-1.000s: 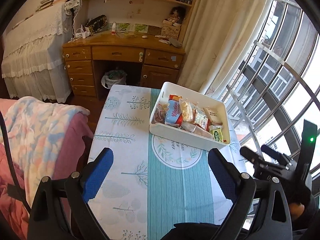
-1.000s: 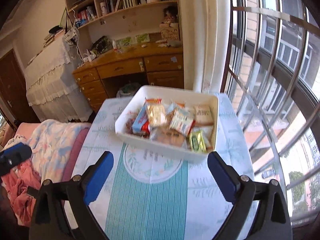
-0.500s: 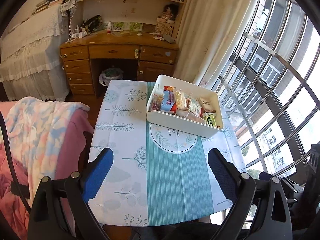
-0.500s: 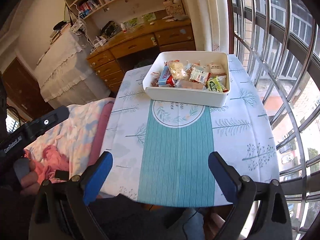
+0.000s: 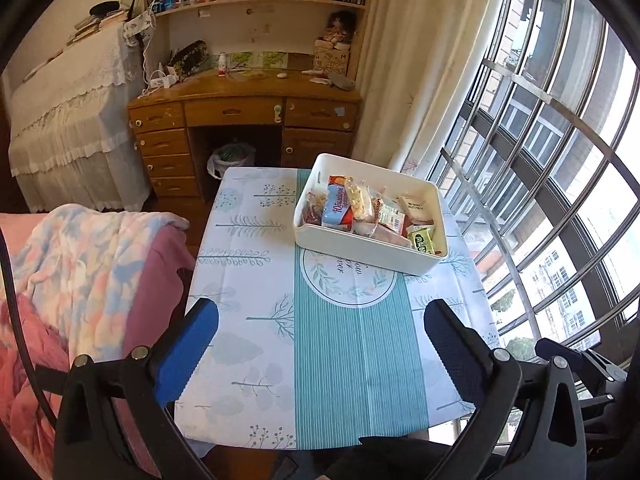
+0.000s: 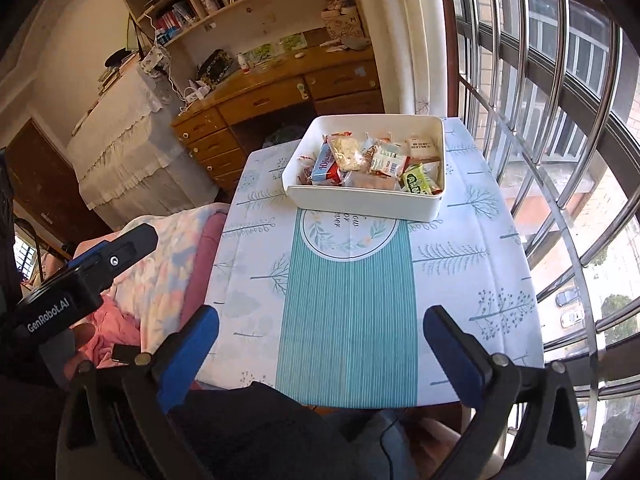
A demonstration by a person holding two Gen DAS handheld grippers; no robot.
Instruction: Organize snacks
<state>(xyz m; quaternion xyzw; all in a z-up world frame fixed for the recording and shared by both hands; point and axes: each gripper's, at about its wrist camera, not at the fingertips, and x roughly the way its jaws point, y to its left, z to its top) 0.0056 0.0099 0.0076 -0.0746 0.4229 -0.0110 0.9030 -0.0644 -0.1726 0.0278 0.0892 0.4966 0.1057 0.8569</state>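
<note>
Sitting at the far end of the table (image 5: 256,360) is a white box (image 5: 360,254) full of snacks (image 5: 372,212). The table wears a cloth with trees and a green striped band down the middle. A round picture on the cloth, just in front of the box, has curly words, but they are too small to read.

A blue snack pack (image 5: 338,210) in the box has white writing that is too blurry to read. A green pack (image 6: 418,182) lies at the right end of the box.

The left gripper (image 5: 320,344) hangs over the near part of the table, well apart from the box. Its 2 blue fingers (image 5: 188,352) have just been opening and stand wide apart with nothing between them. The right gripper (image 6: 320,344) is the same: fingers spread wide, just opened more, holding nothing.

Only the right view shows the side of the left gripper, where "GenRobot.AI" (image 6: 48,316) is written in white, with a hand (image 6: 80,340) under it. Only the left view shows a bin bag (image 5: 232,156) under the wooden desk (image 5: 244,96).
</note>
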